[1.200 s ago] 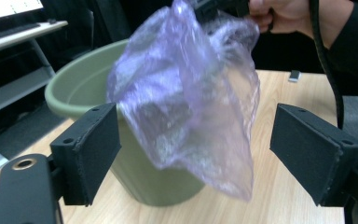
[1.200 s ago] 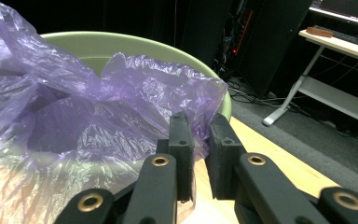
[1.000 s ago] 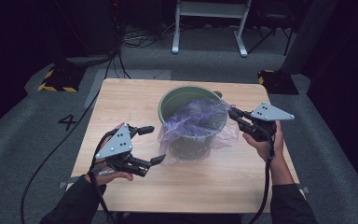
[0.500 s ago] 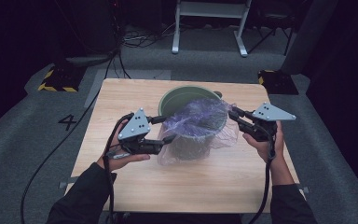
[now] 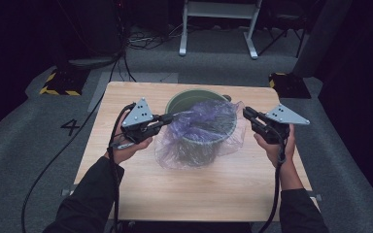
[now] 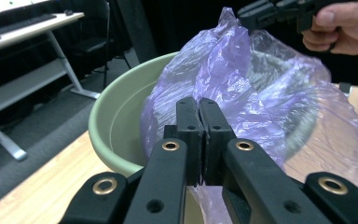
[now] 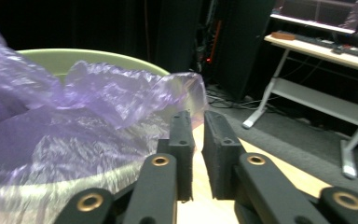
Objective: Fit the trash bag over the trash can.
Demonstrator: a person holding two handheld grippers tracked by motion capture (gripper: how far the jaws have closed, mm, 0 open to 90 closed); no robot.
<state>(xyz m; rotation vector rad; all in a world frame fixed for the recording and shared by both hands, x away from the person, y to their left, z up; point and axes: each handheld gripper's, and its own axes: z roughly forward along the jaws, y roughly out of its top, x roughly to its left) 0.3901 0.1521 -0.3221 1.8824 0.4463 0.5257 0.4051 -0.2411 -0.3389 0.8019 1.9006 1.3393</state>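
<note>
A green round bin stands on the wooden table, with a thin purple plastic bag draped in and over it. My left gripper is at the bin's left rim. Its jaws have just been closing and now pinch the bag film between them, with the bin wall just beyond. My right gripper is at the bin's right side. Its jaws have just closed further, a thin slit remains, and they hold the bag's raised edge. The left gripper view shows that right gripper at the bag's peak.
The table's near half lies between my forearms. A white-legged desk stands behind the table on grey carpet. Yellow-and-black striped blocks sit on the floor by the far corners. A cable trails off to the left.
My left gripper moved right from open table to the bin's left rim and shut on the bag. The bag's left side is now lifted. The right hand stayed put.
</note>
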